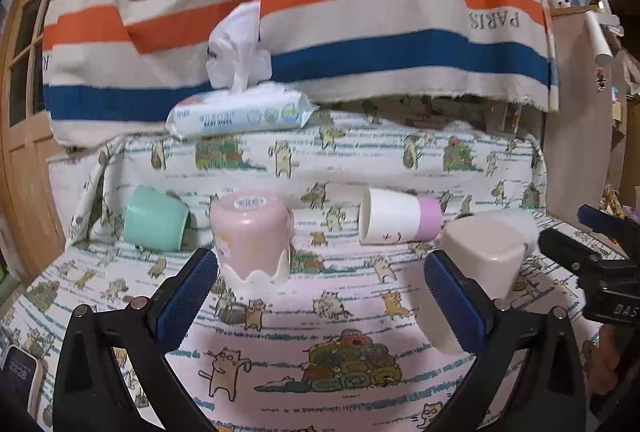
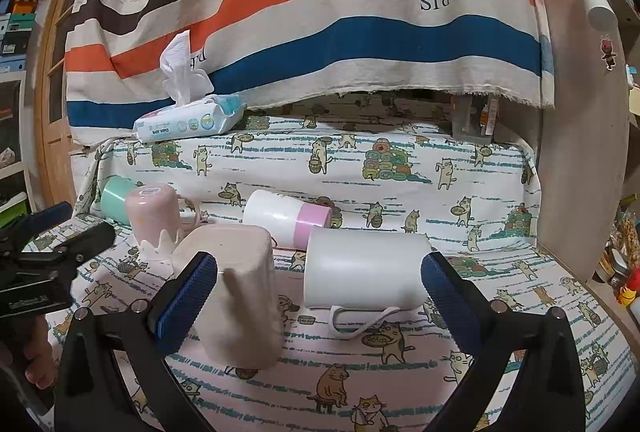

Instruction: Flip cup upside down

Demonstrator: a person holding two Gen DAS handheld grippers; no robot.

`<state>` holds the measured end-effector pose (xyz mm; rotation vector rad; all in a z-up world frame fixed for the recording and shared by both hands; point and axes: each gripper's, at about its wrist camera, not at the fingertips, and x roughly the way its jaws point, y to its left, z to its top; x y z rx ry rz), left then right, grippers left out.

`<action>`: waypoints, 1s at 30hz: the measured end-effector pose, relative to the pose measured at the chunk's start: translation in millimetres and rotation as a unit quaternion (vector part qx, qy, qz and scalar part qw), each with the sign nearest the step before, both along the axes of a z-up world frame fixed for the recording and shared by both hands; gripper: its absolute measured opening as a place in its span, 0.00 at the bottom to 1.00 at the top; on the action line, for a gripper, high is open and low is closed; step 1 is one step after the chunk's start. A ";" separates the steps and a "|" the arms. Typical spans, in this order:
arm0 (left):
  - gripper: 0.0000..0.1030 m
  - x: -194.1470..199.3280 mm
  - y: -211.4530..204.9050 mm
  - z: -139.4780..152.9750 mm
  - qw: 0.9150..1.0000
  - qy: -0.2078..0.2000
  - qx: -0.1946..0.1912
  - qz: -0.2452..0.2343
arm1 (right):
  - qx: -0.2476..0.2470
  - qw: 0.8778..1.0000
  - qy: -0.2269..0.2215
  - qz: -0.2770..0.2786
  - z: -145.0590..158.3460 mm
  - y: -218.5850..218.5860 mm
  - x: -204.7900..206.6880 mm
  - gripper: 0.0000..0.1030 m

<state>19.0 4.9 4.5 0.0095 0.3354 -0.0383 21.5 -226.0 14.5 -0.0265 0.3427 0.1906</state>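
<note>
While your left gripper [image 1: 320, 284] and right gripper [image 2: 320, 288] both hang with jaws spread and pinching nothing, the cat-print bench [image 2: 400, 372] carries five cups. Largest, the white mug [image 2: 364, 266] lies on its side at centre of the right view. Left of it the beige cup [image 2: 236, 296] stands inverted, as does the pink cup [image 1: 252, 236]. The white-and-lilac cup [image 1: 400, 222] and mint cup [image 1: 154, 218] lie sideways; whether anything is inside them, you cannot tell.
</note>
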 end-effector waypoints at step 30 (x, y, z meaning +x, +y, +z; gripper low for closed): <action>1.00 -2.8 0.6 -2.0 1.000 -0.001 0.002 0.018 | 0.001 1.000 -0.003 -0.025 -0.4 -4.7 -0.6 1.00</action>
